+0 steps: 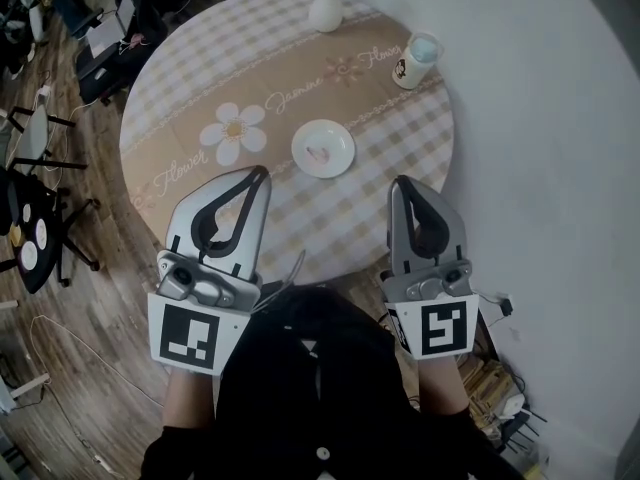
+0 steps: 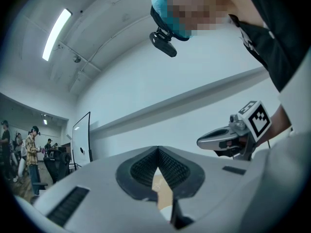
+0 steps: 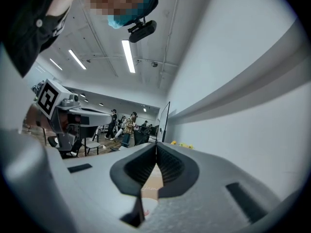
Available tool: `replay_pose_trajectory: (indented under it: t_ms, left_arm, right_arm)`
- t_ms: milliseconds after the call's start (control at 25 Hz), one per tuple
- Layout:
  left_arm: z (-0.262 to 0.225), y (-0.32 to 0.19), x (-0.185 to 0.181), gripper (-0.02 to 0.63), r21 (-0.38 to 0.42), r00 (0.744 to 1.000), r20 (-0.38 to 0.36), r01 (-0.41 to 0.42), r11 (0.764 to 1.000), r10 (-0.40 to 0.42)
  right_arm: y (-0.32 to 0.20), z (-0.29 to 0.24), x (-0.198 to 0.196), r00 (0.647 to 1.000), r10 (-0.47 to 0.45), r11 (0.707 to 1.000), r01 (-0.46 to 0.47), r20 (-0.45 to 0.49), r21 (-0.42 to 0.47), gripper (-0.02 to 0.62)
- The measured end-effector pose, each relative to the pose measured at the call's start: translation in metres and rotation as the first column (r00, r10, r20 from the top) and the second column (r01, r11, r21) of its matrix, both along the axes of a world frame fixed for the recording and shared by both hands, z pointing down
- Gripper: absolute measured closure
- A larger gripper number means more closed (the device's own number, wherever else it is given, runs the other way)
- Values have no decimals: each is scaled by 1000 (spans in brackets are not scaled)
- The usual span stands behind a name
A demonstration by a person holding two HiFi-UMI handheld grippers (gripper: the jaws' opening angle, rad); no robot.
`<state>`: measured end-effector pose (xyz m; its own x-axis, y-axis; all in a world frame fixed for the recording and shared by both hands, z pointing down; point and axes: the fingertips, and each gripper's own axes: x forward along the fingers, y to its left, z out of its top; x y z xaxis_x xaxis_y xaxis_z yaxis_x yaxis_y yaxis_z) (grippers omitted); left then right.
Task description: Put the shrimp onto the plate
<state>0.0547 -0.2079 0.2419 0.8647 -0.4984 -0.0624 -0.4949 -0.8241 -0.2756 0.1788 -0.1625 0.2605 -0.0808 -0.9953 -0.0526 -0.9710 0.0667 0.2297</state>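
You are holding the left gripper (image 1: 262, 172) with its jaws clenched, tips meeting and nothing caught between them. You are holding the right gripper (image 1: 400, 181) clenched and empty in the same way. Both are hovering side by side over the near edge of the round, check-clothed surface (image 1: 400, 138). Just ahead of the jaws, and lying between the two sets of tips, the white plate (image 1: 345, 140) is sitting near the middle of the cloth. A small pinkish shape, apparently the shrimp (image 1: 321, 154), is resting on it. Farther ahead of the right jaws a cup (image 1: 415, 61) is standing near the far edge. A white vase (image 1: 326, 8) is standing upright well beyond the plate.
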Motion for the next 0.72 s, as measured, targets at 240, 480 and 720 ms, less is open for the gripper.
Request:
replay_pose_trajectory:
  t_ms: [240, 480, 720]
  left_arm:
    - [1, 1, -2, 606, -4, 1000, 0, 4, 1000, -4]
    - [2, 2, 0, 606, -7, 1000, 0, 5, 1000, -5]
    - [2, 2, 0, 606, -7, 1000, 1, 4, 1000, -4]
  right_arm:
    - [1, 0, -1, 1000, -6, 1000, 6, 11, -3, 594]
    - [2, 2, 0, 1000, -7, 1000, 7, 10, -7, 594]
    - [2, 2, -1, 1000, -10, 1000, 10, -4, -11, 594]
